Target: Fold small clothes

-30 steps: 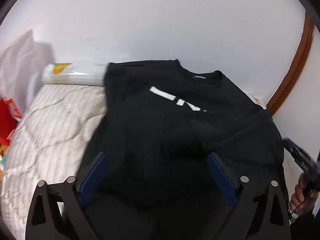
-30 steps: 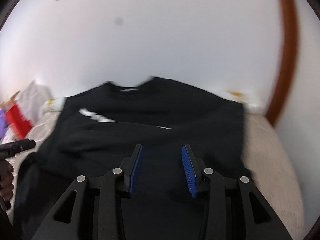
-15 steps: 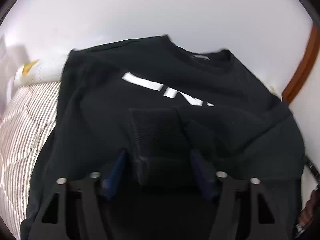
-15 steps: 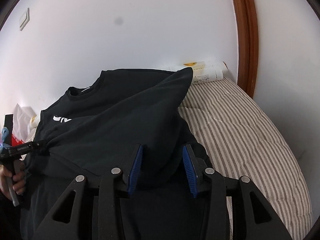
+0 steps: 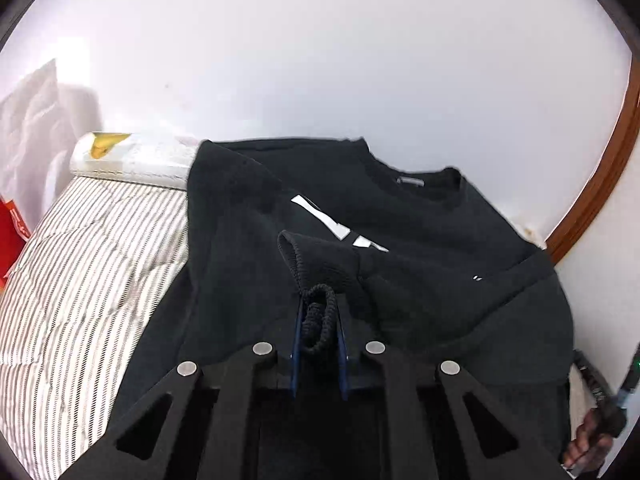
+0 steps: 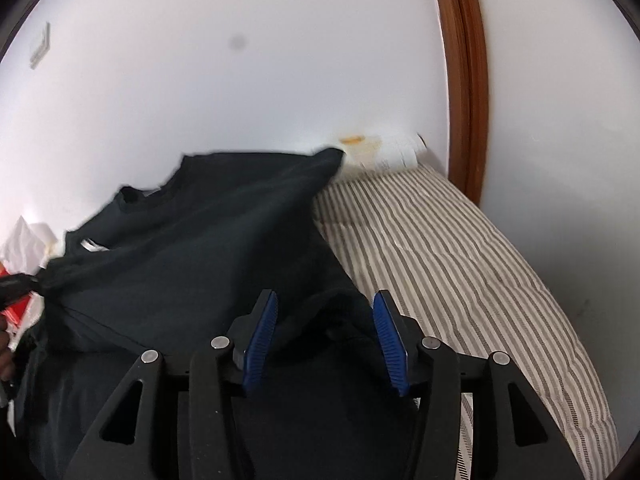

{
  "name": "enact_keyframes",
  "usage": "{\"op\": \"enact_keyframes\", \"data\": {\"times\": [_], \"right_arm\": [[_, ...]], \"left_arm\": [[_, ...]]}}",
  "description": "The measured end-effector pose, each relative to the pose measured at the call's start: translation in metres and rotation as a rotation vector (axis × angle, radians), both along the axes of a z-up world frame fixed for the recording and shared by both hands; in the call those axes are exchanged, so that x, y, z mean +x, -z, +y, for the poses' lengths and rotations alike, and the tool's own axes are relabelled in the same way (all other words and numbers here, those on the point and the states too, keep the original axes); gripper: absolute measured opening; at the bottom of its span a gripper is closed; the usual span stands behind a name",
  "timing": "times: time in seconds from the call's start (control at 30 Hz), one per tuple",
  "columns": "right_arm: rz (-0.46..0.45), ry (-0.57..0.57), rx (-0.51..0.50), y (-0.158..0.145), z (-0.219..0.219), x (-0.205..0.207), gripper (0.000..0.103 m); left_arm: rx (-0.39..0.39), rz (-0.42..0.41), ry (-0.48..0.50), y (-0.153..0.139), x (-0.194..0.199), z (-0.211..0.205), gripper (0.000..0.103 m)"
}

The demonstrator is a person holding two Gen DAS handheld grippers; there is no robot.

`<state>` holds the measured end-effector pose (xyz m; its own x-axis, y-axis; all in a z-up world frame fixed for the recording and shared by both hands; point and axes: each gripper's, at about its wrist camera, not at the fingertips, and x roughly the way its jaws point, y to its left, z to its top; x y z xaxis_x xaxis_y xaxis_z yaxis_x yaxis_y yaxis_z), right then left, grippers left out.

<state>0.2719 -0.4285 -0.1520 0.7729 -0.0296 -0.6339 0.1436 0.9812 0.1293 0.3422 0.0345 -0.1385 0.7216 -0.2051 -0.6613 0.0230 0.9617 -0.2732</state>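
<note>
Pinching the ribbed cuff (image 5: 316, 320) low in the frame, the left gripper (image 5: 319, 344) has just closed on it. Right gripper (image 6: 326, 340) fingers have just been spreading, fabric between them. Beyond, the black sweatshirt (image 5: 400, 248) lies on the striped mattress (image 6: 460, 264).

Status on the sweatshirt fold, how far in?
Early. Done: black sweatshirt lies spread on the striped mattress, one sleeve across the chest. In hand: left gripper has just closed on the ribbed cuff; right gripper jaws have been opening, fabric between but unpinched. Left: the body folds; no compact stack yet.
</note>
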Motion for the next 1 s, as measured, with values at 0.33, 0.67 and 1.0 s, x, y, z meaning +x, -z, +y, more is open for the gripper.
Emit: {"op": "enact_keyframes", "data": {"times": [0.33,0.67,1.0], "right_arm": [[0.092,0.011,-0.032,0.01,-0.006,0.005,0.05],[0.099,0.004,-0.012,0.011,-0.009,0.006,0.05],[0.098,-0.002,0.009,0.012,-0.011,0.006,0.05]], "left_arm": [[-0.042,-0.025,0.038,-0.008,-0.02,-0.01,0.016],[0.009,-0.006,0.133,0.002,-0.014,-0.038,0.057],[0.025,0.071,0.134,0.025,0.01,-0.063,0.055]]}}
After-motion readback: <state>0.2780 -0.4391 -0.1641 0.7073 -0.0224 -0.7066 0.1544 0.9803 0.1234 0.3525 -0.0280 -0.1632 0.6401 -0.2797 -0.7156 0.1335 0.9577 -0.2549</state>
